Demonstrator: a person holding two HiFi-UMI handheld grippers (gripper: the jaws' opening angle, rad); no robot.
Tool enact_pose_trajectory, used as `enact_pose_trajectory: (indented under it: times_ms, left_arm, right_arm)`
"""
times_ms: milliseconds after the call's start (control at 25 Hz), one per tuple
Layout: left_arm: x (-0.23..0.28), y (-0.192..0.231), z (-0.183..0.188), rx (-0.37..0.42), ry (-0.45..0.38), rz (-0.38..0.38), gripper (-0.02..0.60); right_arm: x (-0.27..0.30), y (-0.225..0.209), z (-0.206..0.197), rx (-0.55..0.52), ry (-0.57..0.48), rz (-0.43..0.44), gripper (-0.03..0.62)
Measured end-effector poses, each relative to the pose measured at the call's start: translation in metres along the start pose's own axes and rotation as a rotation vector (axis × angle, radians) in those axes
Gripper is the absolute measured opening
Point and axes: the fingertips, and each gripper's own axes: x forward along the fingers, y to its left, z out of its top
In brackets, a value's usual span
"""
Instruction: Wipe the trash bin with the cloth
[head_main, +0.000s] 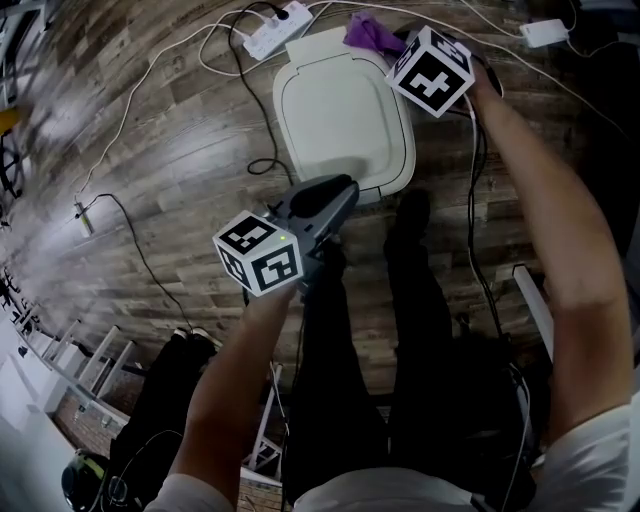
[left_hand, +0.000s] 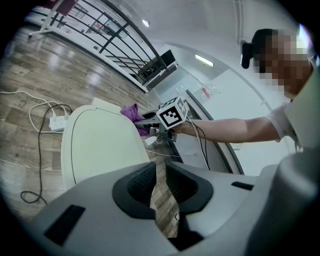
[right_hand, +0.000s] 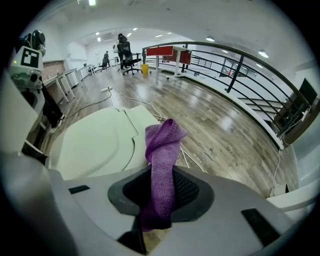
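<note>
Right gripper view shows the right gripper (right_hand: 159, 197) clamped on the purple cloth (right_hand: 162, 145), with a folded bunch standing out past the jaws. The cloth looks like a soft, light knit. We judge it will go limp and bunch under pressure, so the hold near its middle suits it, leaving the loose fold to do the wiping.

The trash bin (head_main: 345, 120) stands on the floor (head_main: 170, 170) just beyond the person's legs, with its pale lid down. The cloth is at the lid's far right corner, but we cannot tell whether it touches. The bin looks like smooth, thin plastic, so we expect it to be light and likely to slide when rubbed. A steadying hold on its near rim seems wise.

The left gripper (head_main: 335, 192) hovers by that near edge. Its jaws are all but closed, with only a thin slit of floor showing between them, and they hold nothing.

The floor is glossy wood plank. White and black cables and a power strip (head_main: 280, 28) lie just beyond the bin on the far left. The room is a wide open office, with a black railing on the right and desks and chairs far off.
</note>
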Motion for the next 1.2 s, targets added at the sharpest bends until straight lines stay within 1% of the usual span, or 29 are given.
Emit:
enact_pose_trajectory:
  times_ms: [360,760,1000,1200]
  left_arm:
    - [0.003,-0.006,-0.009,0.003,0.013,-0.022,0.06]
    - [0.008,-0.021,-0.021,0.024,0.053,-0.055,0.06]
    - [0.011,-0.027,-0.039,0.053,0.112,-0.078,0.06]
    - [0.009,-0.038,-0.056,0.088,0.181,-0.108,0.06]
  right_arm:
    - [-0.01,0.014,-0.022,-0.01,0.011,0.01,0.101]
    - [-0.033,0.052,-0.056,-0.092,0.026,0.054,0.101]
    - [-0.046,0.081,-0.084,-0.15,0.055,0.056,0.101]
    - [-0.056,0.118,-0.111,-0.172,0.088,0.069,0.101]
